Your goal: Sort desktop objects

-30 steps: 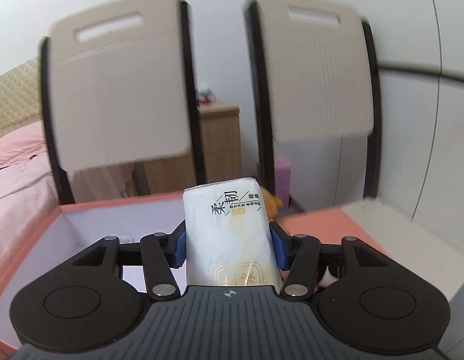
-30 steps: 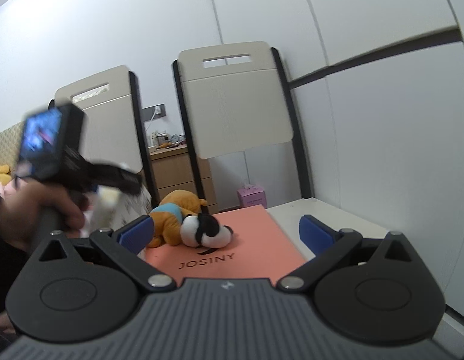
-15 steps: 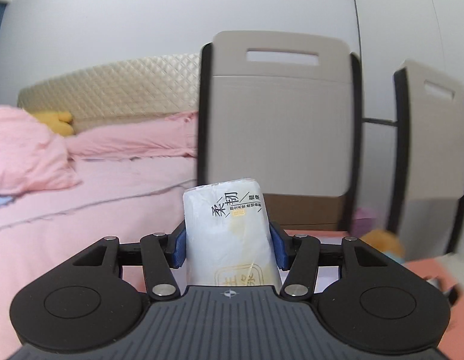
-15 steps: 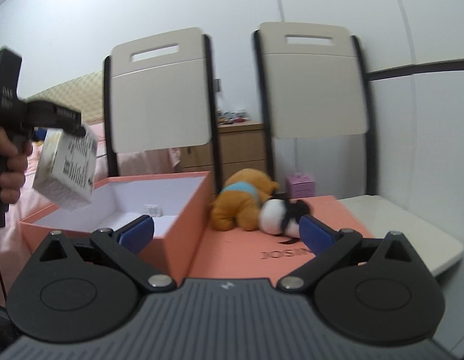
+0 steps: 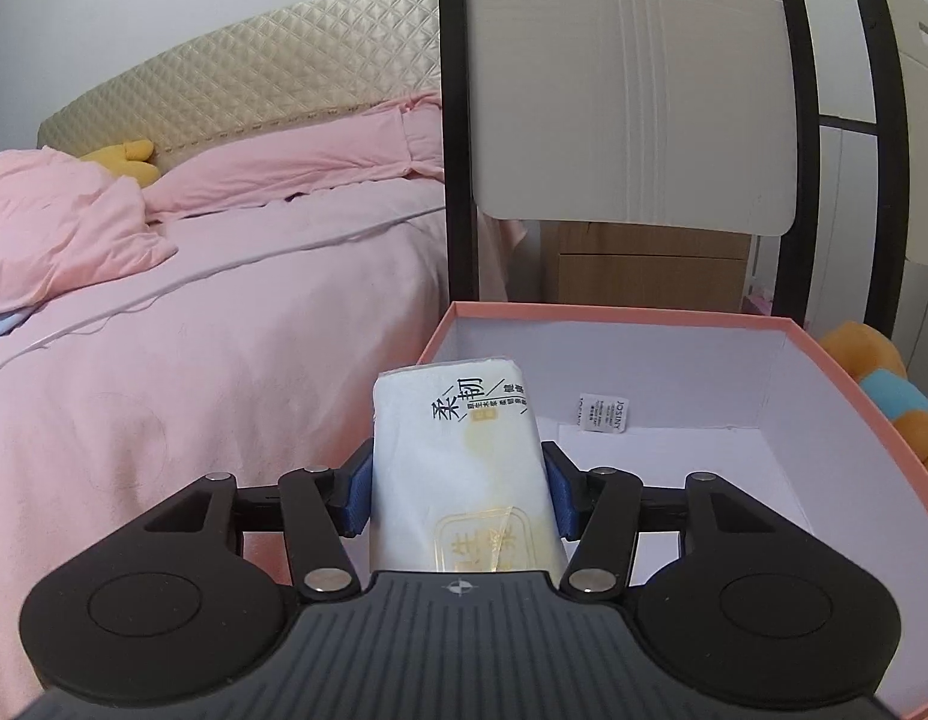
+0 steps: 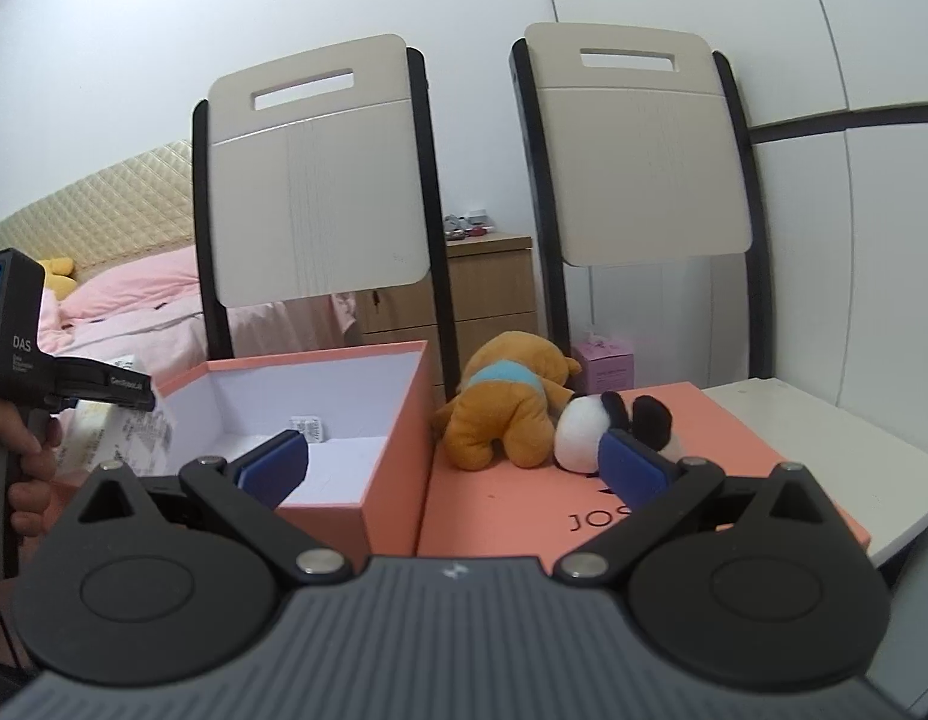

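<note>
White plastic-wrapped tissue pack [image 5: 464, 468] is pinched between the blue pads of the left tongs [image 5: 458, 489], standing lengthwise along the fingers so its long axis points straight ahead toward 12 o'clock. In the left wrist view the open pink box [image 5: 620, 315] sits dead ahead and a bit toward 1 o'clock, with the pack's far end just about over the near-left corner of the box's rim. Only thing visible inside is a little white sachet [image 5: 601, 412] lying on the white floor near the back wall.

From the right wrist view the left tongs hang at about 9 o'clock, just beside the box's left wall, pack hanging off them. The right tongs [image 6: 455, 459] are spread wide with nothing between them, pointing over the box lid [image 6: 524, 504] on the white bench [image 6: 824, 420]. An orange plush [image 6: 506, 402] and a black-and-white plush [image 6: 608, 429] lie on that lid at roughly 12 to 1 o'clock, touching each other.

My guess: the left hand is way closer to the box, so the drop only needs a small push forward and right before letting go. The plushies look like the right hand's job.
</note>
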The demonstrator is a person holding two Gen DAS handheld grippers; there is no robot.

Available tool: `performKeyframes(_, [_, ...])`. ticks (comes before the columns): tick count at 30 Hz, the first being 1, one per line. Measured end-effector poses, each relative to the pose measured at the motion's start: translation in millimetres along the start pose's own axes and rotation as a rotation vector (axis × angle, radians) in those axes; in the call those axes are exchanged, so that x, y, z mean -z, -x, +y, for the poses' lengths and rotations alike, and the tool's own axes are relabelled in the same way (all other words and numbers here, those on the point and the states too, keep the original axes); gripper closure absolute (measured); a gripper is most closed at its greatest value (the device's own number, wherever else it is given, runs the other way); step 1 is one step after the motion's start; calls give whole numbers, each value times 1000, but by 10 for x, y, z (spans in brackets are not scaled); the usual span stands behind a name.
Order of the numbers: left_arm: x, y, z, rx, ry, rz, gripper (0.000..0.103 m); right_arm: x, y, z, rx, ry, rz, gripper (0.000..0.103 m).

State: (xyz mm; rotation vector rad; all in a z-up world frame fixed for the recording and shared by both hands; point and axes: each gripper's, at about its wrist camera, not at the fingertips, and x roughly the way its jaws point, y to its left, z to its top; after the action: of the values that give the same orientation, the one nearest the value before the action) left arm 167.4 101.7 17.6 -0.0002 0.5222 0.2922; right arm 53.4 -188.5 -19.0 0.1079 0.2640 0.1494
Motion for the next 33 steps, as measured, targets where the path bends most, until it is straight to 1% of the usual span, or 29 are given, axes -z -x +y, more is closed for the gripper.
performKeyframes(3, [26, 29, -9, 16, 16, 0, 43, 12, 35, 14, 8, 29, -13, 0])
performKeyframes(7, [48, -2, -31, 24, 11, 0, 43, 11, 101, 11, 2, 39, -40, 0])
performKeyframes(10, [56, -127, 19, 40, 26, 27, 41, 8, 130, 9, 14, 39, -54, 0])
performKeyframes(13, [66, -200, 1, 31, 9, 47, 41, 7, 154, -5, 12, 28, -60, 0])
performKeyframes(15, [64, -203, -16, 46, 5, 49, 40, 6, 165, -17, 10, 26, -60, 0])
performKeyframes(17, [59, -151, -36, 63, 5, 35, 33, 4, 159, -38, 7, 25, -55, 0])
performKeyframes(18, [56, -115, -45, 66, 8, 21, 22, 5, 150, -46, 5, 25, -49, 0])
performKeyframes(19, [53, -78, -55, 69, 9, 8, 15, 5, 140, -53, 2, 27, -43, 0])
performKeyframes(23, [71, 10, -96, 86, 3, -11, 14, 13, 140, -81, -11, 28, -32, 0])
performKeyframes(28, [105, 137, -141, 95, -12, -44, 11, 23, 182, -130, -21, -6, -28, 0])
performKeyframes(33, [144, 275, -166, 119, -13, -75, 9, 28, 253, -180, -38, -17, -38, 0])
